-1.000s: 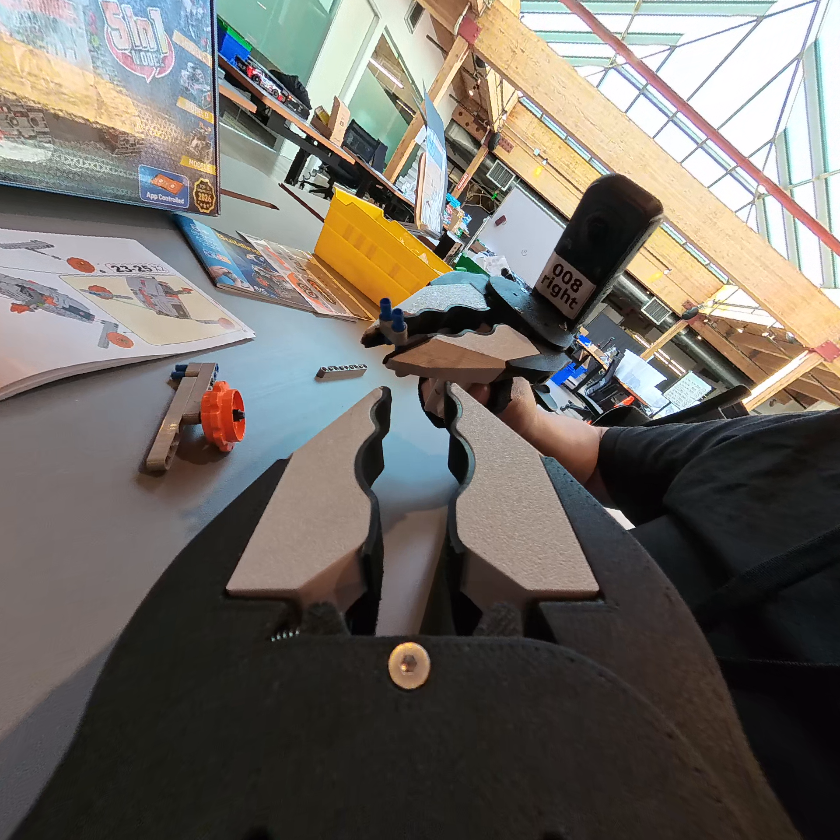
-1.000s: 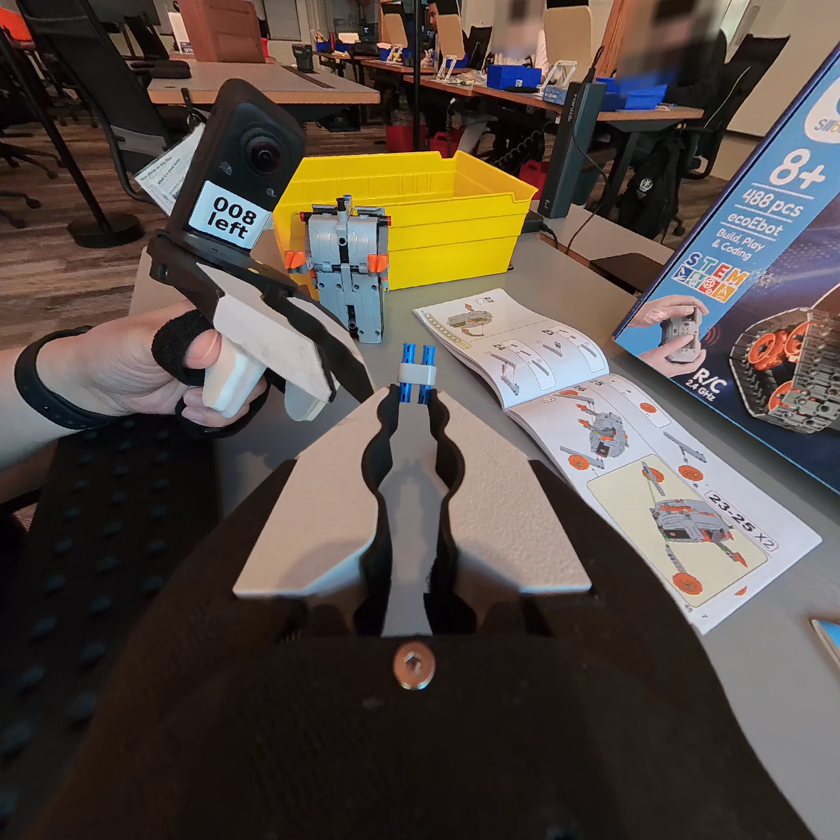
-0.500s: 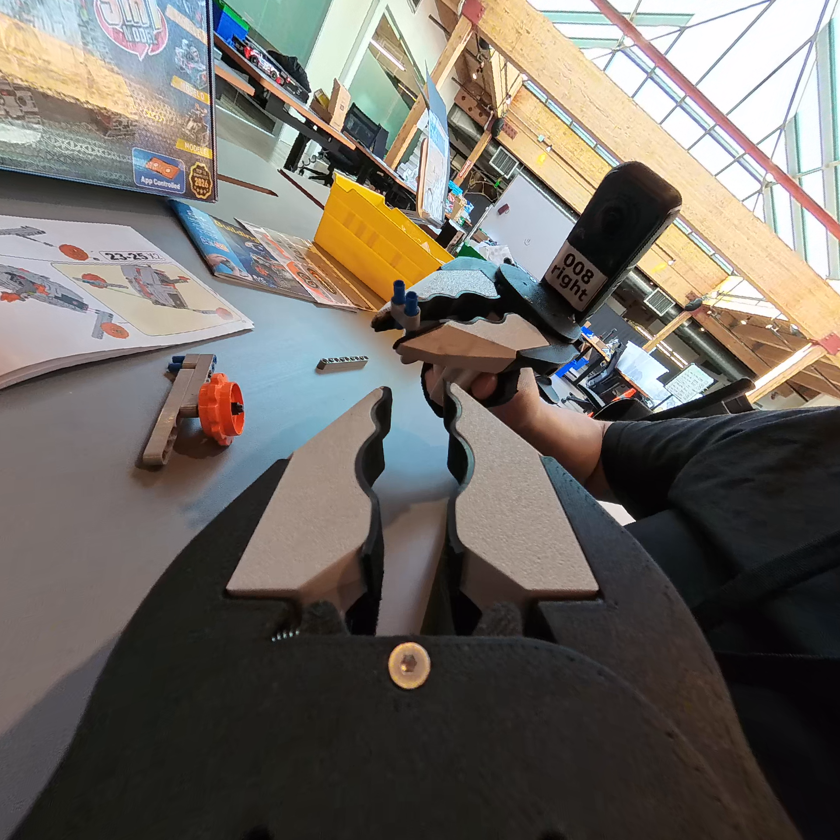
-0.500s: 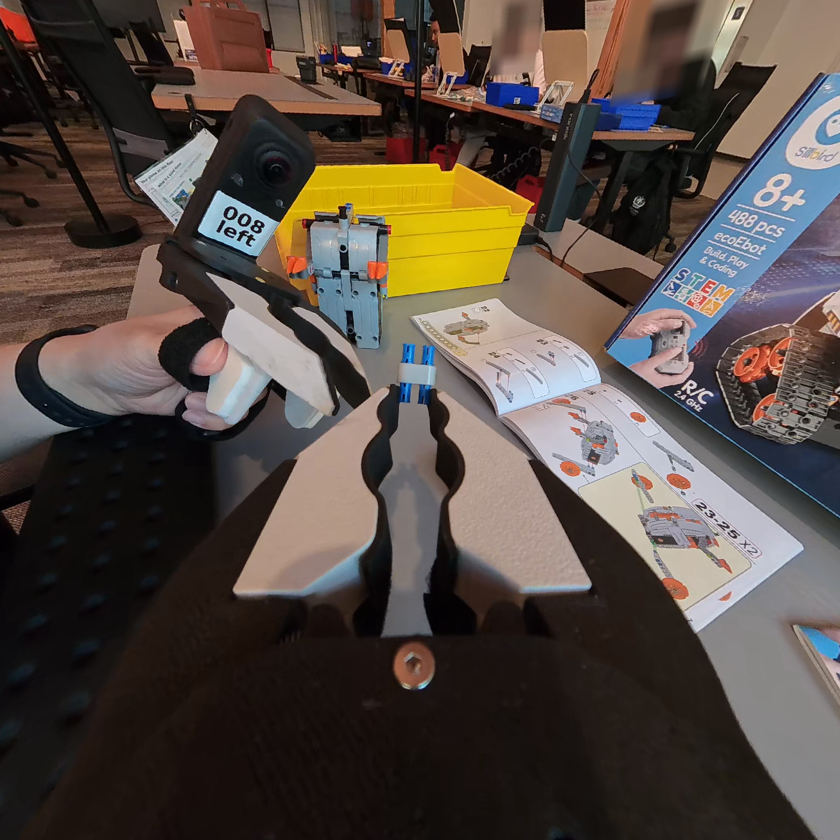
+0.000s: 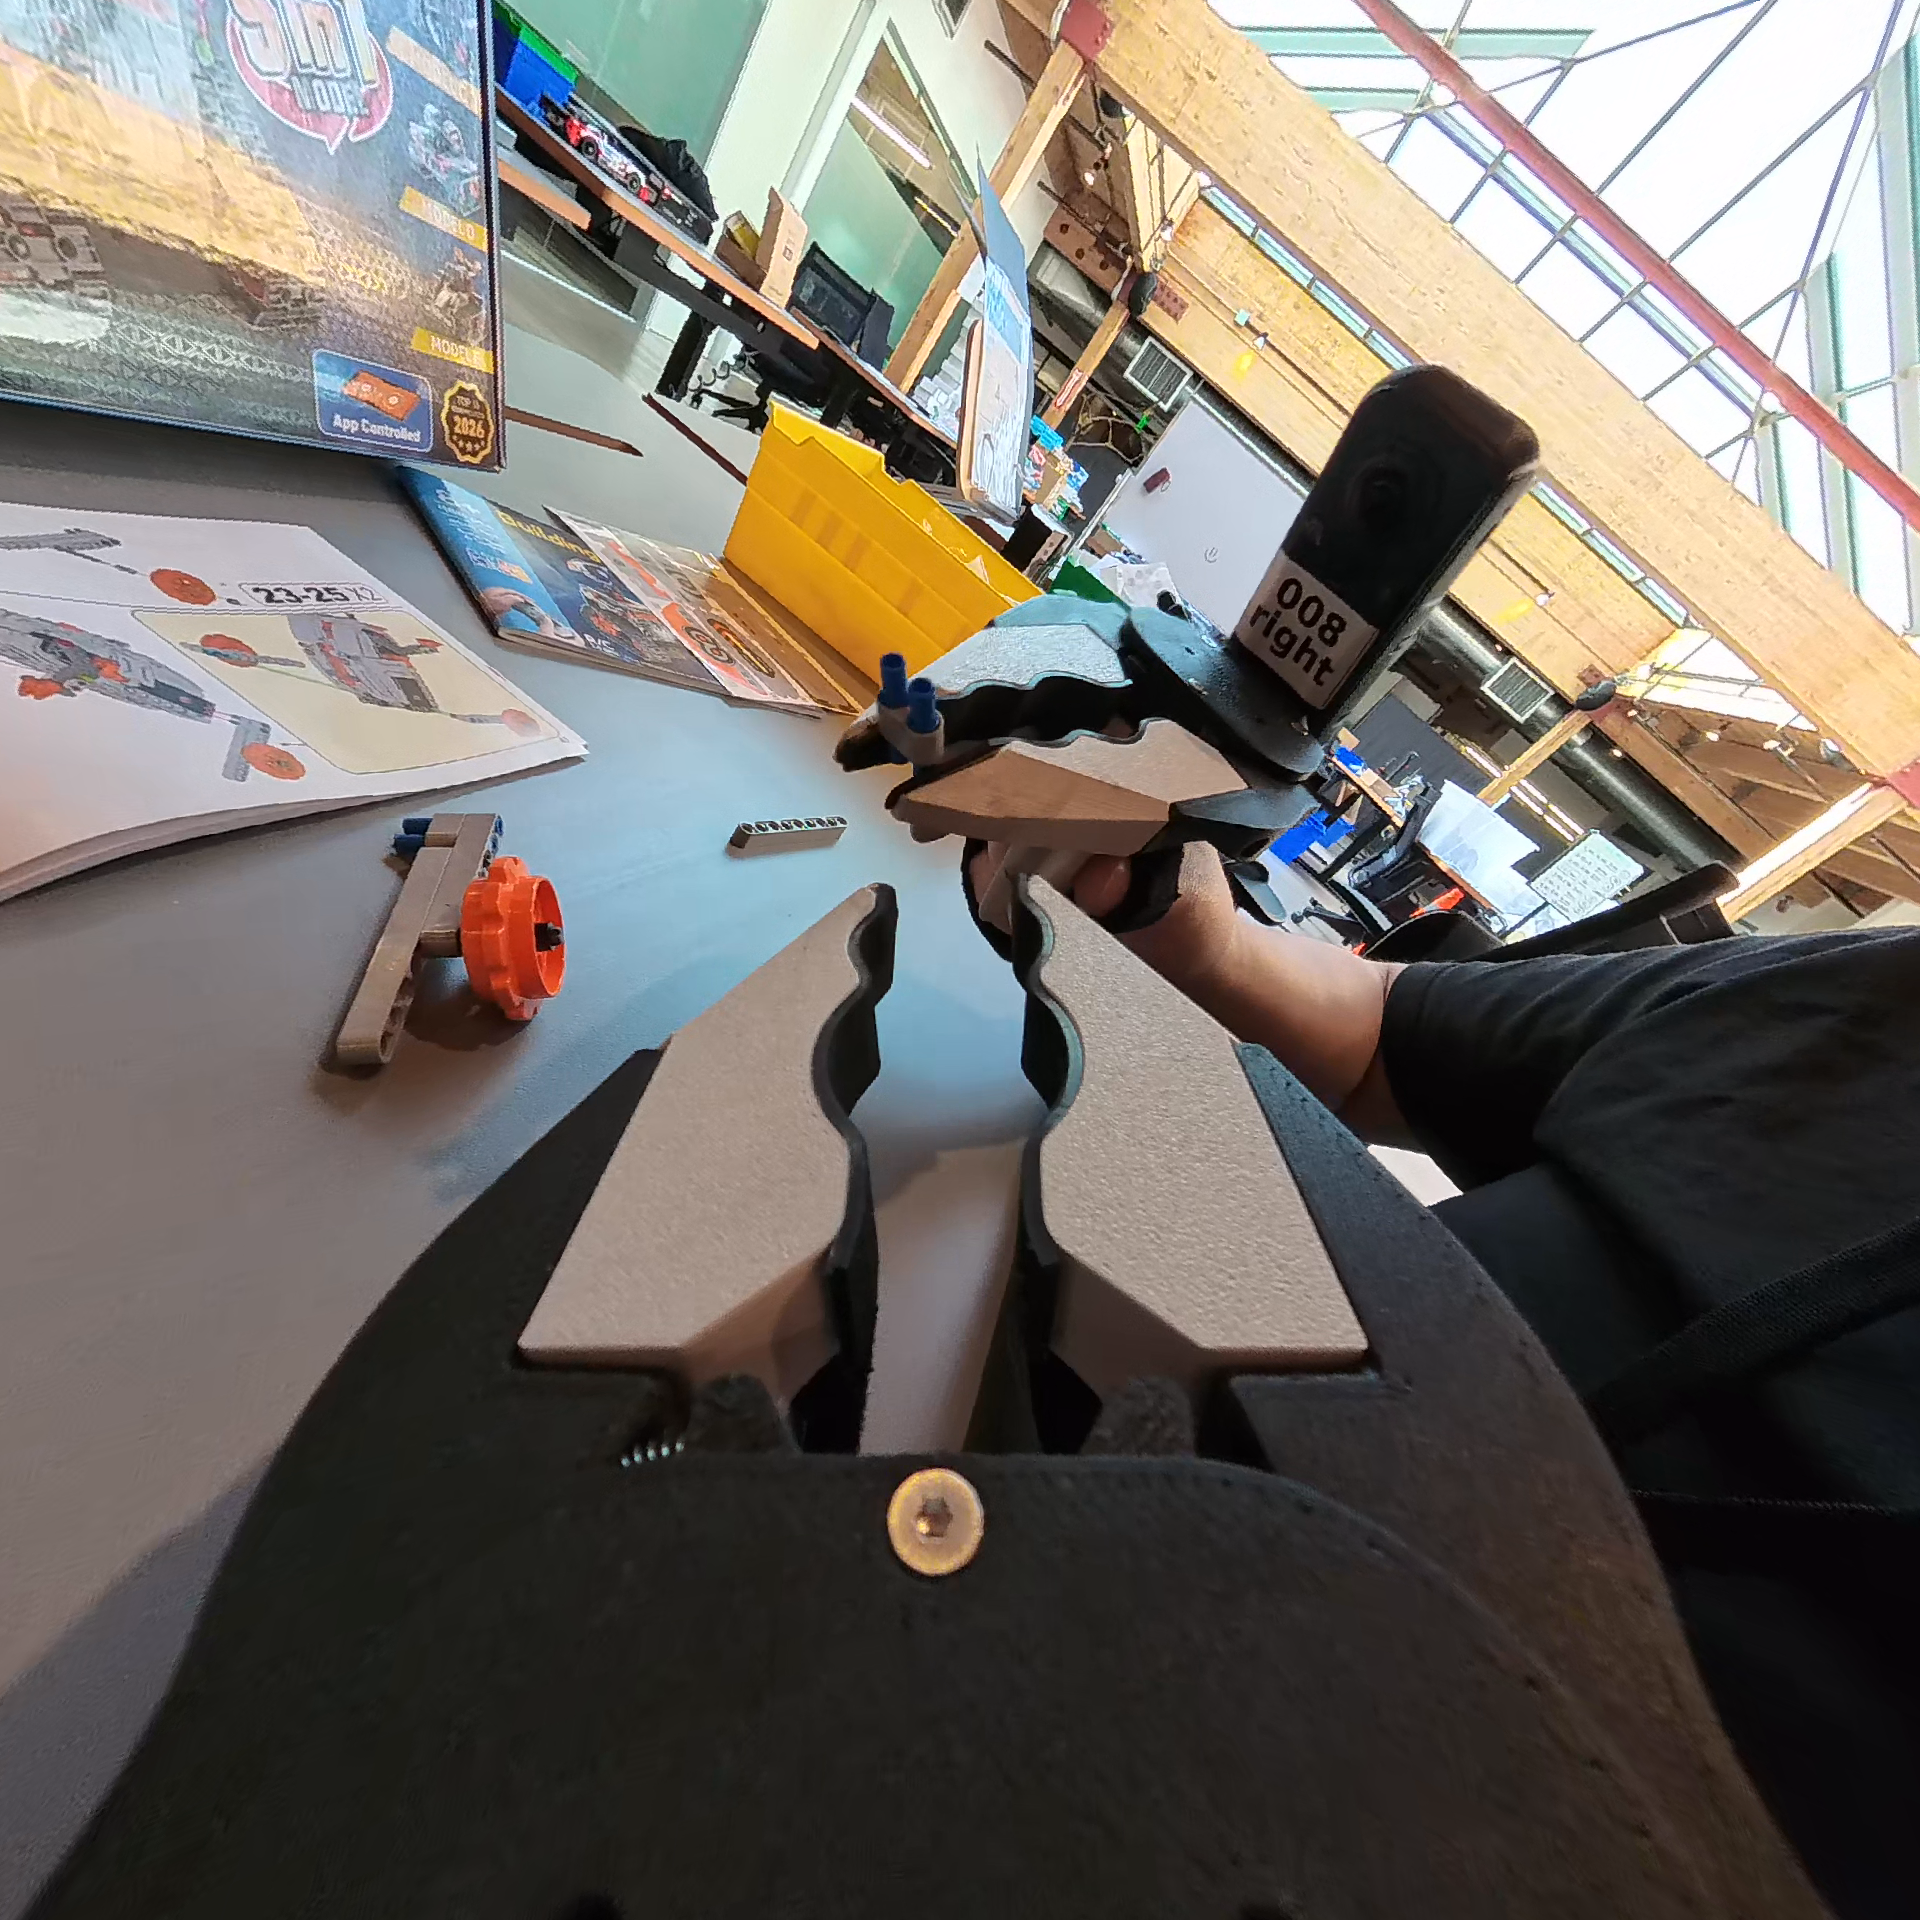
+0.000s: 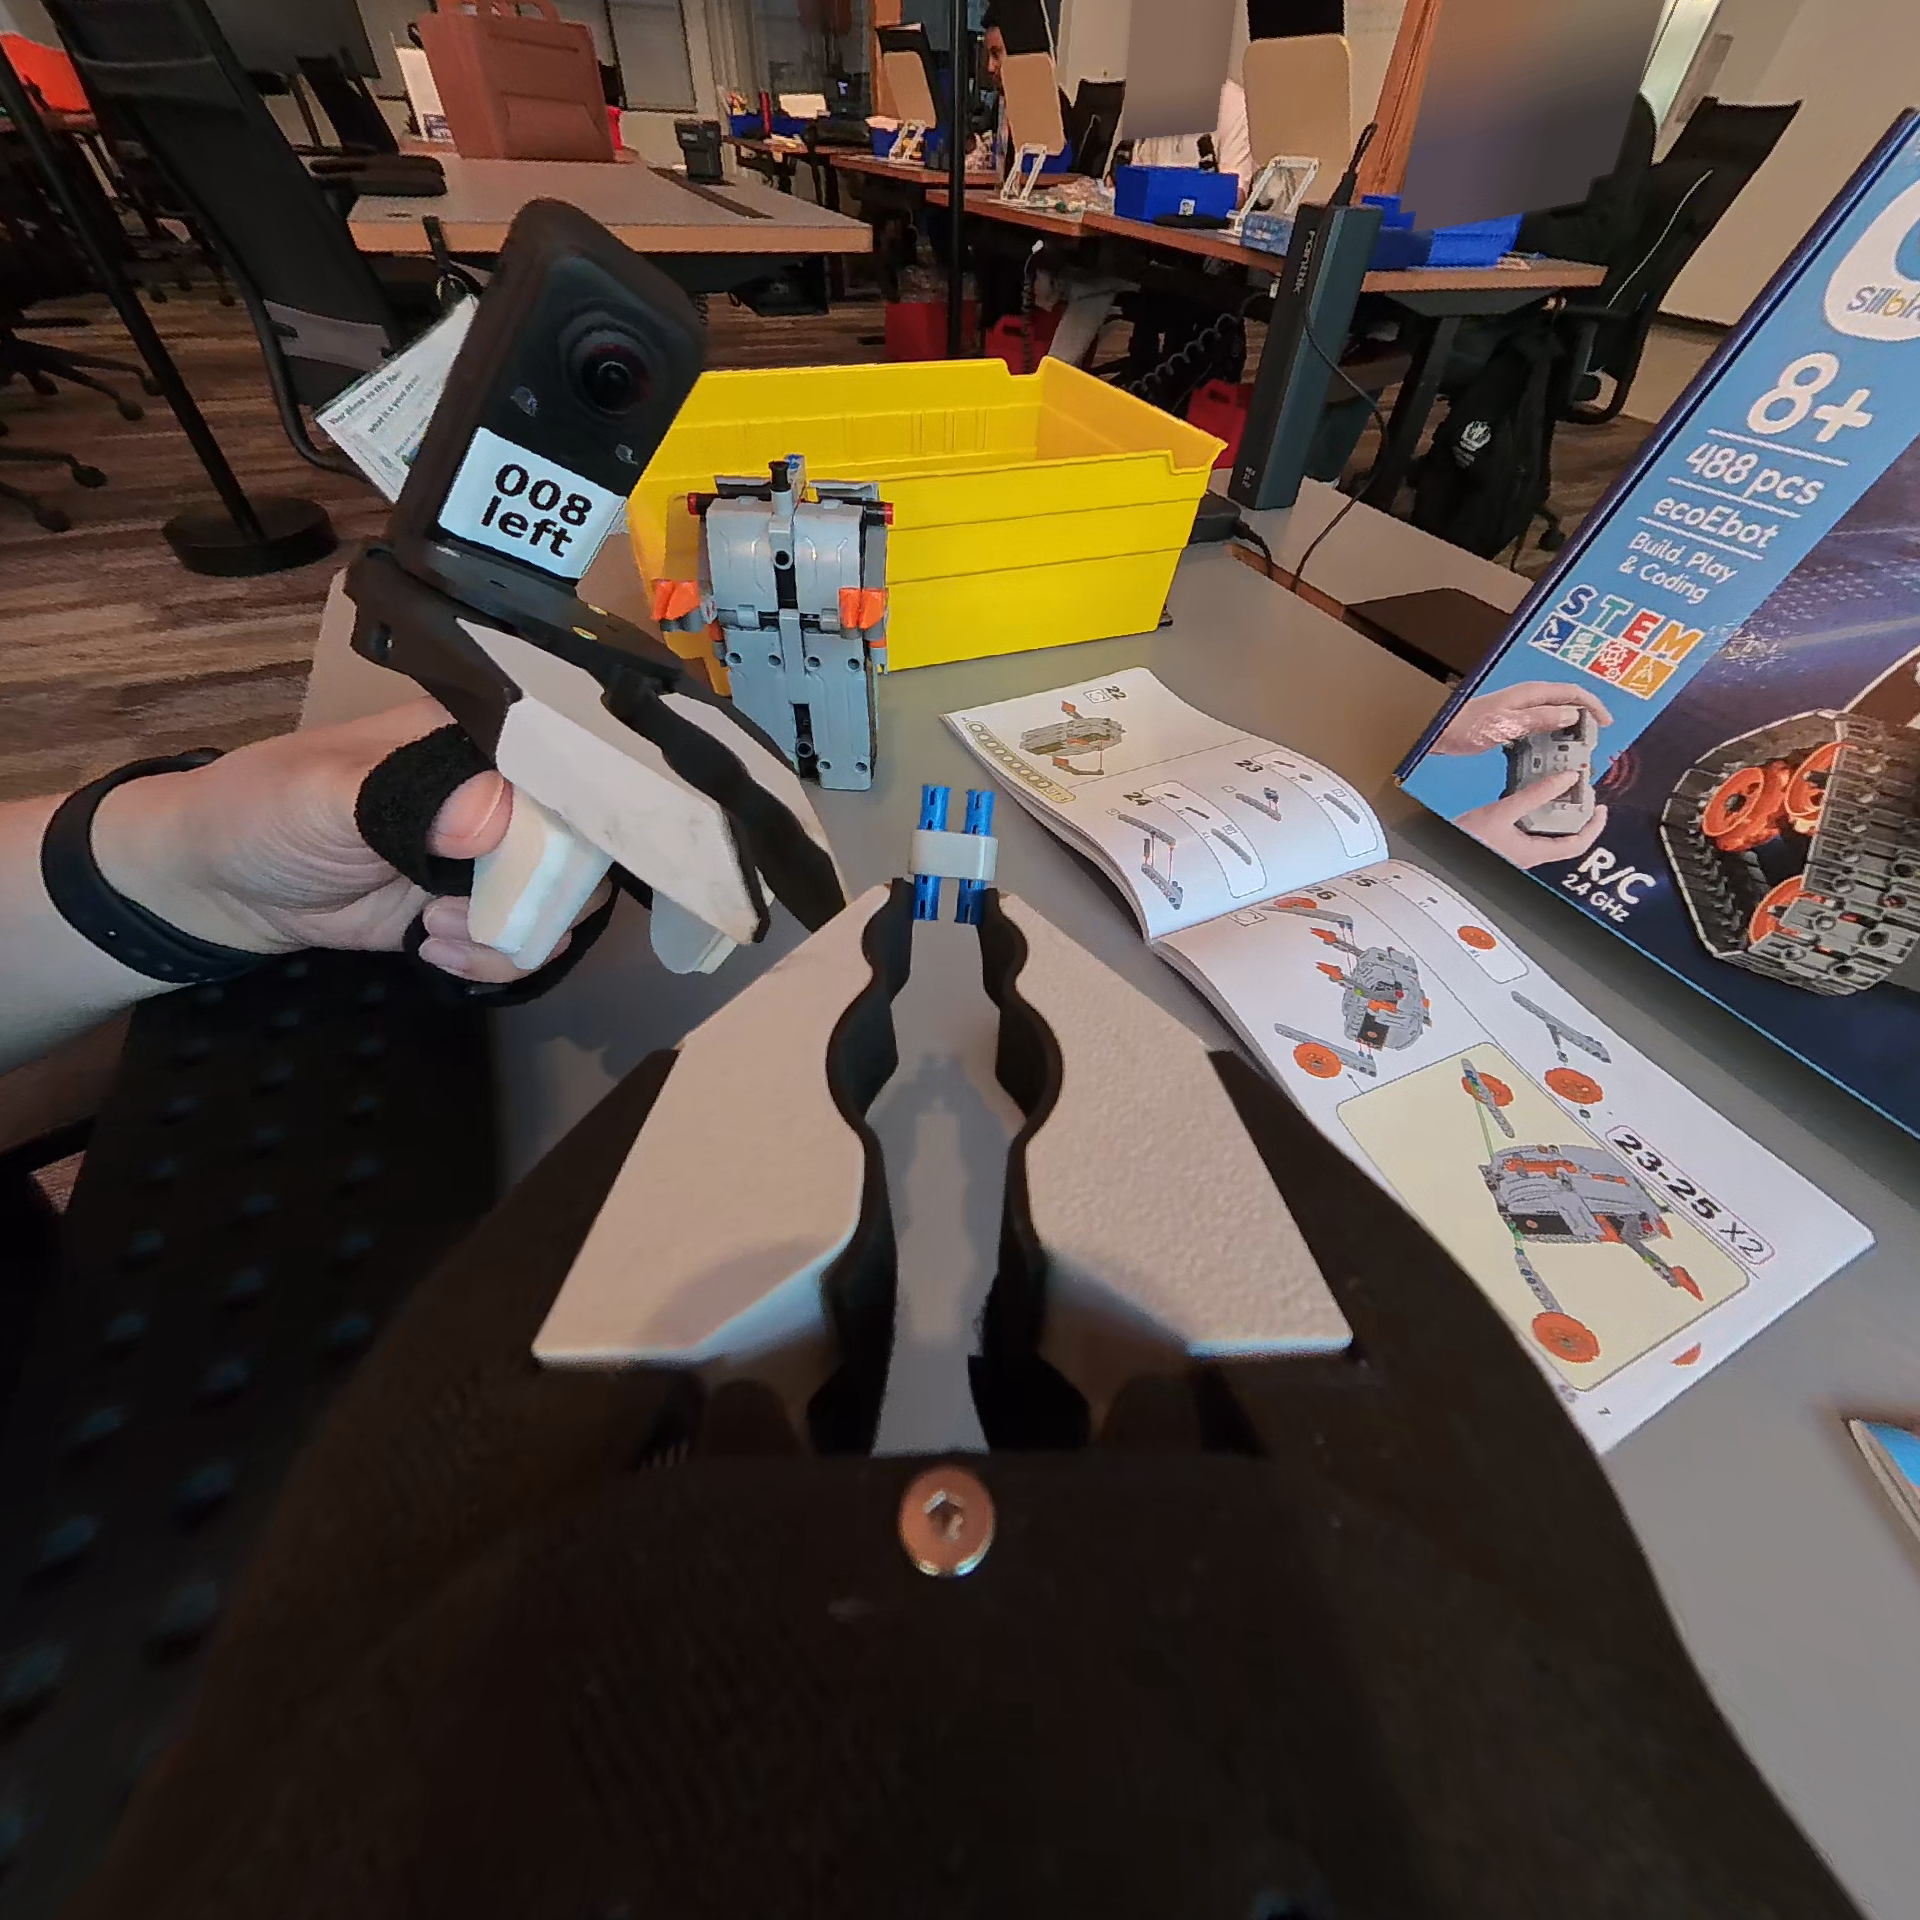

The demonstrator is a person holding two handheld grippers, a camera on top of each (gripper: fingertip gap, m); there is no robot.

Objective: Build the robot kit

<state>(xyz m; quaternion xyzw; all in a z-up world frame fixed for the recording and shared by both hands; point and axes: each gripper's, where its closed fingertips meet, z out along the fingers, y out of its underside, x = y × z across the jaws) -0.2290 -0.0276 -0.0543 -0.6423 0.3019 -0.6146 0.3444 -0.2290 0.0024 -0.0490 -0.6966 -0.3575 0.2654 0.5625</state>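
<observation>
— What is your right gripper (image 6: 943, 914) holding?

— Its fingertips pinch a small grey connector with two blue pins (image 6: 952, 852), raised above the grey table (image 6: 1299, 623).

— And your left gripper (image 5: 956, 925)?

— Spread apart, gripping nothing, hovering over the table. Near it lie a grey beam with an orange gear (image 5: 457, 935) and a short grey beam (image 5: 788, 833).

— Farther out?

— An open instruction booklet (image 6: 1351, 997), a grey block model (image 6: 795, 634) before a yellow bin (image 6: 987, 520), and a tall toy box (image 6: 1714, 675).

Left gripper (image 5: 951, 925) fingers parted, empty, above grey desk (image 5: 187, 1195). Right gripper (image 5: 883, 758) ahead pinches small grey piece with two blue pins (image 5: 906, 712) (hand-held). Grey beam with orange gear (image 5: 447, 935) lies nearby; yellow bin (image 5: 862, 551) toward far edge.
</observation>
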